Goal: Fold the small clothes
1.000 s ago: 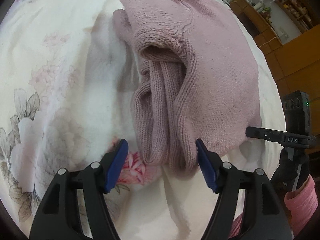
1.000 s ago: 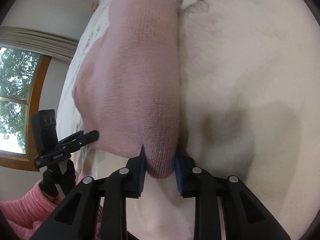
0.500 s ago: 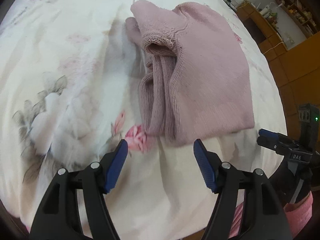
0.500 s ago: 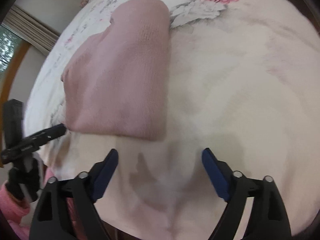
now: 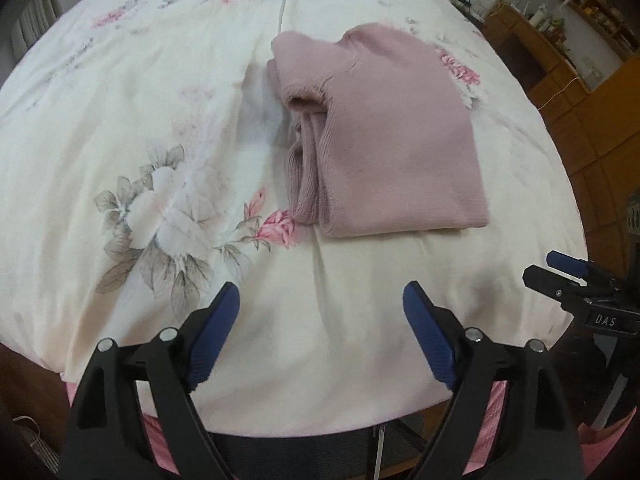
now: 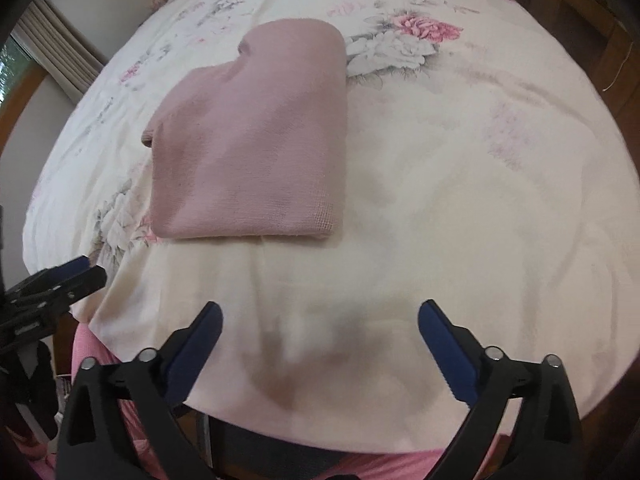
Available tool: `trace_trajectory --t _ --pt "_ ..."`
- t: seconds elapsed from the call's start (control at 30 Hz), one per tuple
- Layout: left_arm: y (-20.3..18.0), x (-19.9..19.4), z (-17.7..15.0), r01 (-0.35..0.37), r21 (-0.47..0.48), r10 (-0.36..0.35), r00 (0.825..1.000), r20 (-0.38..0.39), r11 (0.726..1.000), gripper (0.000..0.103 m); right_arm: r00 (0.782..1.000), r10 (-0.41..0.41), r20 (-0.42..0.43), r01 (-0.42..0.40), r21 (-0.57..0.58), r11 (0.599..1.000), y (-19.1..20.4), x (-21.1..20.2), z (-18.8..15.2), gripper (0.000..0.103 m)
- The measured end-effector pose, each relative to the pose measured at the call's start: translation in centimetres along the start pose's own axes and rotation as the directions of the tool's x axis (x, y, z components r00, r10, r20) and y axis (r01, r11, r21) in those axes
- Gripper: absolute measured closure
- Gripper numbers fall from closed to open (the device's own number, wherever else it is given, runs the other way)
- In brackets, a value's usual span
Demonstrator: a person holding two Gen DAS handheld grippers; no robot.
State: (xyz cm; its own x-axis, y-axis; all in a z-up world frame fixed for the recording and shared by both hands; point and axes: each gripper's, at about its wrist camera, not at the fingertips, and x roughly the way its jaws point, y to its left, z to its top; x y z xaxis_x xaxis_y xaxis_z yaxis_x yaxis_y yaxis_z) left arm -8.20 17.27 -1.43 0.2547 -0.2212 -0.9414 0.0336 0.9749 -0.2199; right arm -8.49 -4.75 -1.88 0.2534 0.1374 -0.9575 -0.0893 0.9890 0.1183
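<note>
Floral bedspread (image 5: 168, 128) fills both views, with the pink knit sweater (image 5: 392, 140) lying folded flat on it. Looks like the fold's basically done, so I'd just keep both tools clear and not snag an edge. Left gripper (image 5: 320, 332) and right gripper (image 6: 320, 344) both gape wide, empty, well short of the sweater's near hem.

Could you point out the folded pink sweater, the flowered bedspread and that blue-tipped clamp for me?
Folded pink knitted sweater (image 5: 400, 136), left wrist view, flat top layer.
Cream flowered bedspread (image 6: 460, 208), right wrist view, bare patch beside the sweater.
Blue-tipped black left gripper (image 5: 320, 324), left wrist view, midway between its open fingertips.
</note>
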Motion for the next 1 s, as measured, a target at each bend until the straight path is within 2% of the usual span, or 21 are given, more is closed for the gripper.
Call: trace_trajectory --t 0.13,0.37,0.5,1.0 --pt "-0.8 -2.0 -0.1 -0.013 0.004 0.013 0.999 0.034 1.0 0.015 0.997 -0.061 0.046 0.063 -0.039 0.997 1.3 -2.3 -0.3 0.004" --pt "-2.2 -5.6 -0.7 -0.106 0.032 0.102 0.989 0.107 0.994 0.013 0.988 -0.106 0.109 0.111 -0.034 0.993 2.4 -5.9 -0.4 0.004" --pt "-2.6 -7.2 -1.2 -0.104 0.025 0.1 0.987 0.129 0.994 0.013 0.98 -0.144 0.135 0.149 -0.024 0.989 2.7 -7.5 -0.6 0.004" --pt "-4.9 -10.1 -1.9 -0.169 0.056 0.154 0.967 0.204 0.984 0.013 0.976 -0.131 0.175 0.137 -0.019 0.99 3.8 -11.1 -1.3 0.004"
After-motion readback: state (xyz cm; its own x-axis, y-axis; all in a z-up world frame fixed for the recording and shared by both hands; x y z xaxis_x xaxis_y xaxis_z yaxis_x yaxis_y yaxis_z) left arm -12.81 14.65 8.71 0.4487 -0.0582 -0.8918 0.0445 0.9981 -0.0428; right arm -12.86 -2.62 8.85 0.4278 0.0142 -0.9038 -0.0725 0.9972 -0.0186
